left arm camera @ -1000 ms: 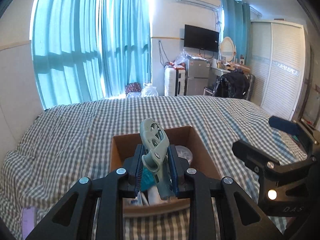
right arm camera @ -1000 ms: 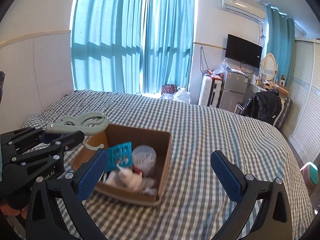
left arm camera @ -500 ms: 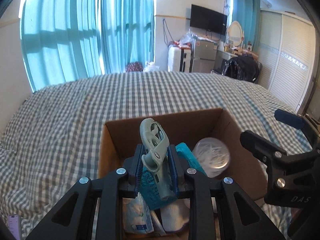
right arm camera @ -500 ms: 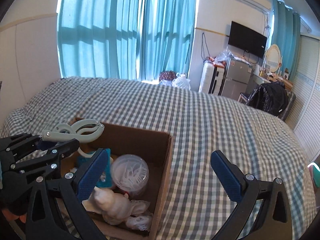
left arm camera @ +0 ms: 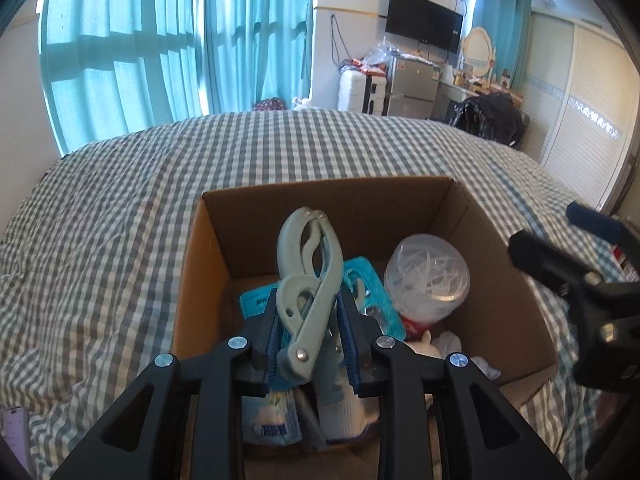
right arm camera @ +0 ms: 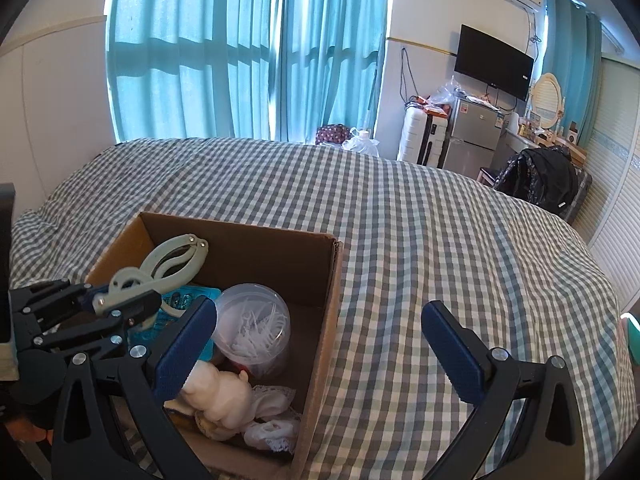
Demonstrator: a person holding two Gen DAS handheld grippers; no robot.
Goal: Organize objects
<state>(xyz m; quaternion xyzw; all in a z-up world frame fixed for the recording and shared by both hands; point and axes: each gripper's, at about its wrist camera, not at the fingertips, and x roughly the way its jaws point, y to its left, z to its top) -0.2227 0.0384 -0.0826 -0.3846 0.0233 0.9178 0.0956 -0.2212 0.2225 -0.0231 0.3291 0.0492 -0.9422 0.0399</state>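
My left gripper (left arm camera: 310,334) is shut on a grey-green plastic clip (left arm camera: 310,272) and holds it over the open cardboard box (left arm camera: 320,196) on the bed. The clip also shows in the right wrist view (right arm camera: 160,272), inside the box's left side (right arm camera: 240,236). The box holds a clear round tub of white picks (left arm camera: 426,276), a teal package (left arm camera: 374,292), white packets and a white soft toy (right arm camera: 220,396). My right gripper (right arm camera: 318,344) is open and empty, over the box's right wall and the bed.
The grey-and-white checked bedspread (right arm camera: 440,240) spreads all round the box. Teal curtains (right arm camera: 240,52), a suitcase, a small fridge (right arm camera: 474,140), a TV and a wardrobe stand at the far side. A phone-like object (left arm camera: 14,436) lies at the bed's near left.
My left gripper has moved forward and down with the clip, from before the box to over its inside. The right gripper has come closer to the box and stays open.
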